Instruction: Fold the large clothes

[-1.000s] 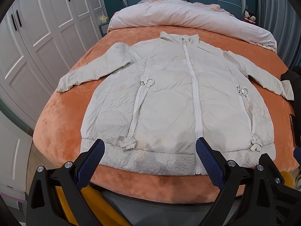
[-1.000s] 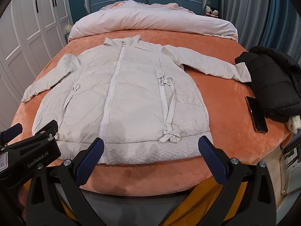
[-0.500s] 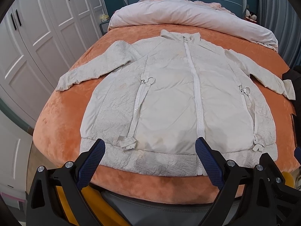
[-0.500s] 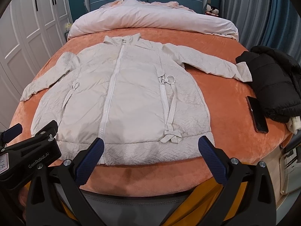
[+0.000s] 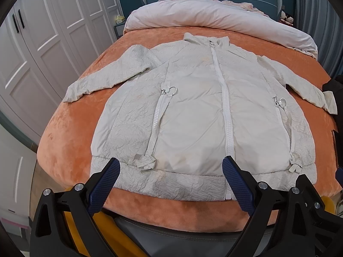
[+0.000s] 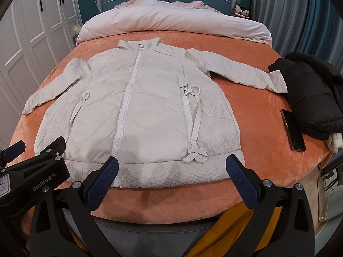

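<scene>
— So, where's the jacket (image 5: 203, 115)?
— Spread flat, zipped, on the orange bed (image 5: 70, 141), hem toward six o'clock.
— And each claw?
— Left claw (image 5: 171, 171) and right claw (image 6: 171, 169) both splayed wide at the hem, gripping nothing.

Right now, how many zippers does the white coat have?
3: the middle zipper down the white coat, the left pocket zipper and the right pocket zipper.
</scene>
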The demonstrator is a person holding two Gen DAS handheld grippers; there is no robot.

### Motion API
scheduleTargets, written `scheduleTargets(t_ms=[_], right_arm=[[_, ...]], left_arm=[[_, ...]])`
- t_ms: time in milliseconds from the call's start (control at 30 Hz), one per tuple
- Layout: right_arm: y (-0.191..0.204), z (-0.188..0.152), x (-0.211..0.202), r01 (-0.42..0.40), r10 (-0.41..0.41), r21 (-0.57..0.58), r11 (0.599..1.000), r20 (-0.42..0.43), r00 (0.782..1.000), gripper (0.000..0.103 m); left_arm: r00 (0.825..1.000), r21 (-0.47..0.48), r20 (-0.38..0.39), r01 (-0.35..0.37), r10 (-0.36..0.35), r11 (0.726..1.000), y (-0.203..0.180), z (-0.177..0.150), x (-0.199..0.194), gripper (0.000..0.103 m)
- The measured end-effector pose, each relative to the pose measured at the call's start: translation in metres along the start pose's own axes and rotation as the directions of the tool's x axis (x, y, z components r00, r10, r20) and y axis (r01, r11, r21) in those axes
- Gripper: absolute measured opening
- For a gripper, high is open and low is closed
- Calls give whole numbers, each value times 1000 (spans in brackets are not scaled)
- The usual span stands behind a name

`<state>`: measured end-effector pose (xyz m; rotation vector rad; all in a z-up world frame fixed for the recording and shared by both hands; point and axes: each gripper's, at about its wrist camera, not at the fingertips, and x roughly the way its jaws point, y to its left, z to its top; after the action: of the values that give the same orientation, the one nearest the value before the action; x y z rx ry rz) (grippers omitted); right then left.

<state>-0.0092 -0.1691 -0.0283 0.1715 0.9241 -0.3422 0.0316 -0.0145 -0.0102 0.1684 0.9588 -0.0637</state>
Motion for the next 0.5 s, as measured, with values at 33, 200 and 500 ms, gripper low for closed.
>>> scheduleTargets(t_ms=[33, 200, 500], right_arm=[[0, 0, 0, 0, 0, 0, 1000, 0, 1000, 98], [0, 0, 0, -2, 2, 0, 1000, 1, 1000, 98], [0, 2, 1, -2, 2, -2, 1000, 2, 1000, 98]], left_arm=[[1000, 0, 0, -1, 1, 1000, 0, 0, 0, 93], [1000, -1, 1, 1, -1, 1000, 1, 0, 0, 93], [1000, -3, 2, -2, 2, 1000, 2, 2, 2, 93]])
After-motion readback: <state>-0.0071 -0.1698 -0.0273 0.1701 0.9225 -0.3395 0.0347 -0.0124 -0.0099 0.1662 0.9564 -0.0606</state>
